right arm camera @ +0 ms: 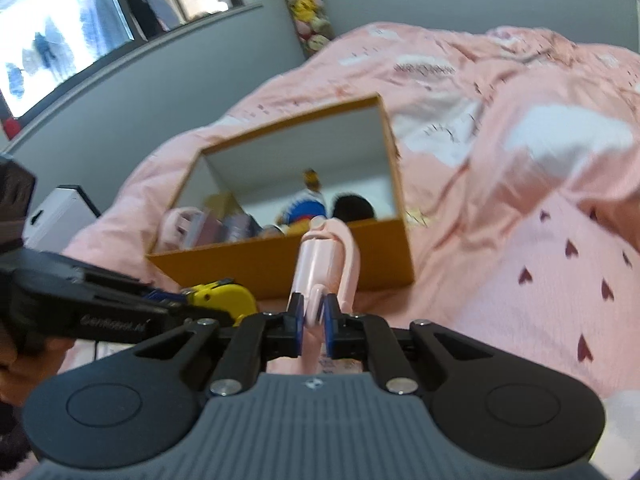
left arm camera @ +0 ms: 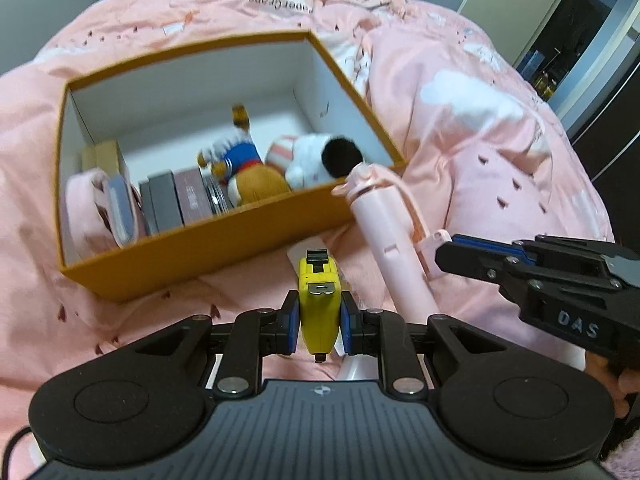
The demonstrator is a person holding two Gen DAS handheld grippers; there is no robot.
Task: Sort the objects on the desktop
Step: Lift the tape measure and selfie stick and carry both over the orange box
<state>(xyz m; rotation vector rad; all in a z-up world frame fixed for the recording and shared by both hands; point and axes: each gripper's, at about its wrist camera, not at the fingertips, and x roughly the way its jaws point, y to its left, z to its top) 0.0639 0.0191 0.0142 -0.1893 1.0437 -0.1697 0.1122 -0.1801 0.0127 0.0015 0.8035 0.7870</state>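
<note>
My left gripper is shut on a yellow tape measure, held above the pink bedcover just in front of an open orange box. Coming in from the right, my right gripper is shut on a side loop of a long pink stick-like gadget, whose top end reaches the box's near right corner. In the right wrist view the blue pads of the right gripper pinch that pink gadget in front of the box. The left gripper with the tape measure shows at the left.
The box holds plush toys, several small boxes and a pink item at its left end. A rumpled pink duvet lies all around. A white device stands beside the bed; a door is far right.
</note>
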